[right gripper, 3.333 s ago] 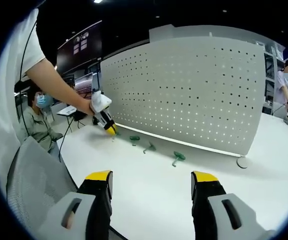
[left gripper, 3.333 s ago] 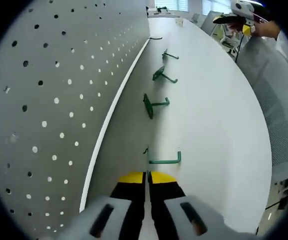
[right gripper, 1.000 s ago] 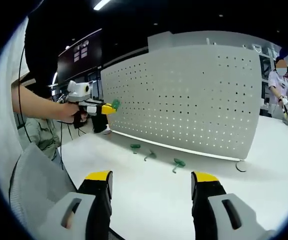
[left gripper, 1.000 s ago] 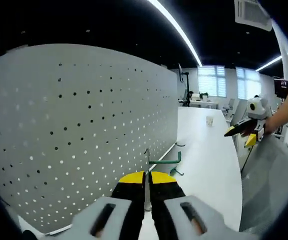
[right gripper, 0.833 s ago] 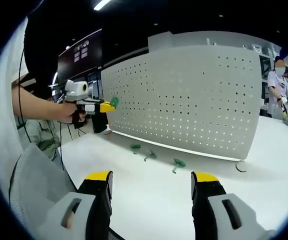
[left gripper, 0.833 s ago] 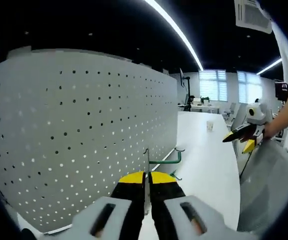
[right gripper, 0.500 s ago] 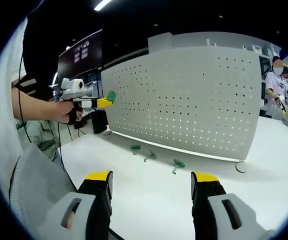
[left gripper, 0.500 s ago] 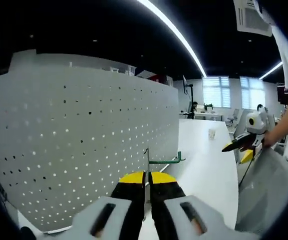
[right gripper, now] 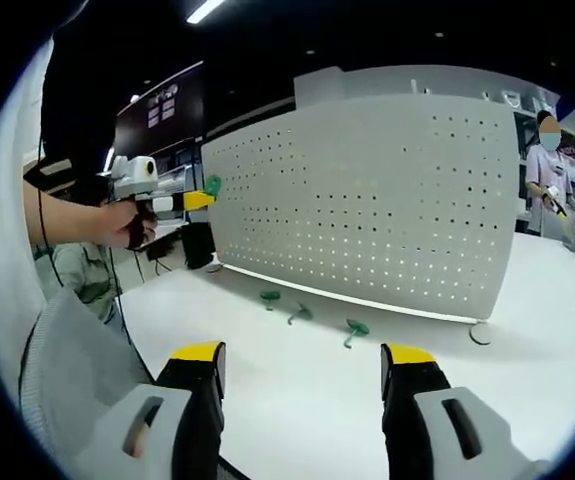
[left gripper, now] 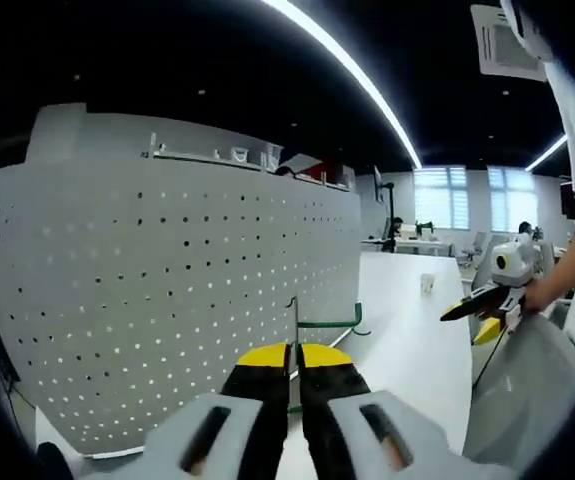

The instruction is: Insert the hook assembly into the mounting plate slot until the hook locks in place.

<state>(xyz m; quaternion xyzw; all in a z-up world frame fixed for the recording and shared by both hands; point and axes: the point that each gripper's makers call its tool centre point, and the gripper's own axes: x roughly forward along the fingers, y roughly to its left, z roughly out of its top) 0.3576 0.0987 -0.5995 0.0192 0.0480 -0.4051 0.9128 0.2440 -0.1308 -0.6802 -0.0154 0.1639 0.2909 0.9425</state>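
Left gripper (left gripper: 293, 365): jaws closed on a green hook (left gripper: 319, 322), raised before the white pegboard (left gripper: 167, 300); hook's foot hidden between jaws. Right gripper (right gripper: 297, 362): jaws wide apart, empty, above tabletop (right gripper: 297, 385). Three green hooks (right gripper: 302, 313) lie along pegboard's base, shapes indistinct.

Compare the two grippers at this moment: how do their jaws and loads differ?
The left gripper has its jaws shut on a green hook, raised near the pegboard; the right gripper has its jaws wide apart and empty, above the white table. Both have yellow-tipped black jaws.
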